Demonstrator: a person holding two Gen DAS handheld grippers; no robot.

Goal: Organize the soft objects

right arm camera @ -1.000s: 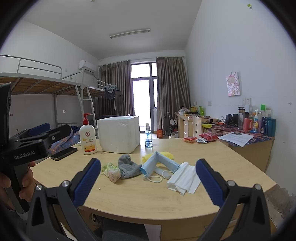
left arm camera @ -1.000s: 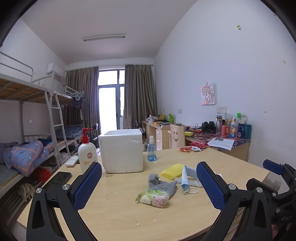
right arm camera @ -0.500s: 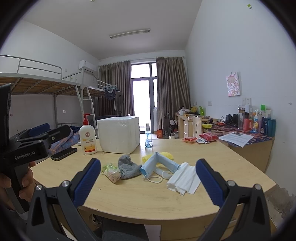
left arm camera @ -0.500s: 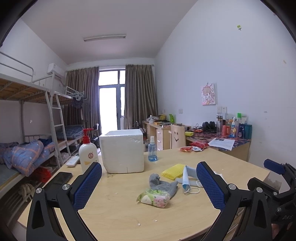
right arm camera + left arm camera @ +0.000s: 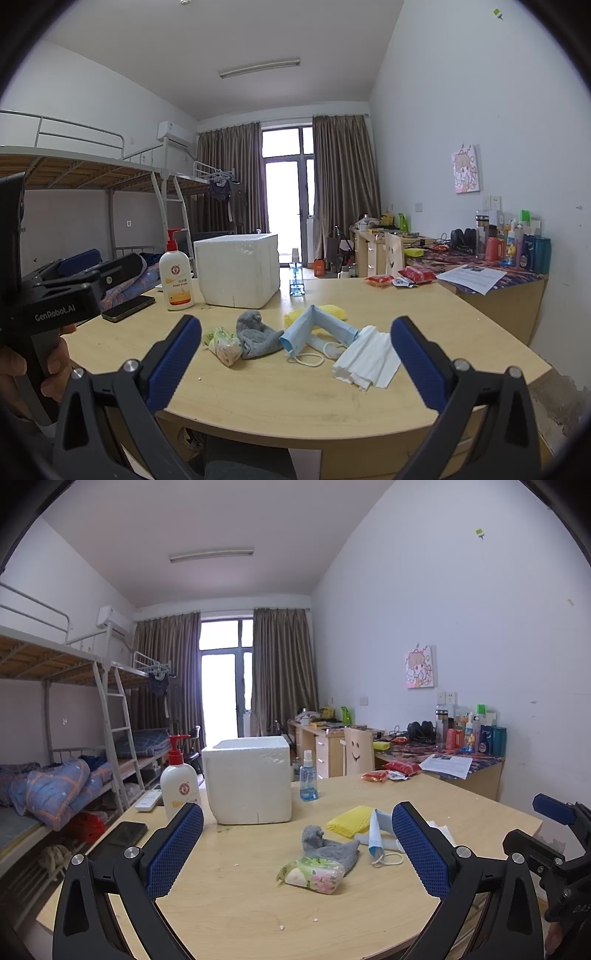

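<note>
A white foam box (image 5: 236,271), its inside unseen, stands at centre frame on a curved wooden table (image 5: 280,387) in a bunk-bed dormitory. Below it lie white tissues (image 5: 365,356), a grey sock (image 5: 256,334) and a blue mask (image 5: 314,328). Left gripper (image 5: 297,853) and right gripper (image 5: 295,363) gape empty.

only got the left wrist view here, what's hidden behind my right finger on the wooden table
observer: a stack of folded white paper tissues, lying just right of the folded light blue face mask.
operator: are those two touching
observer: yes, the tissues' upper edge meets the mask's right end.
operator: is the other one open
observer: yes, the right hand-held gripper is open, short of the soft things, with nothing held between its fingers.
</note>
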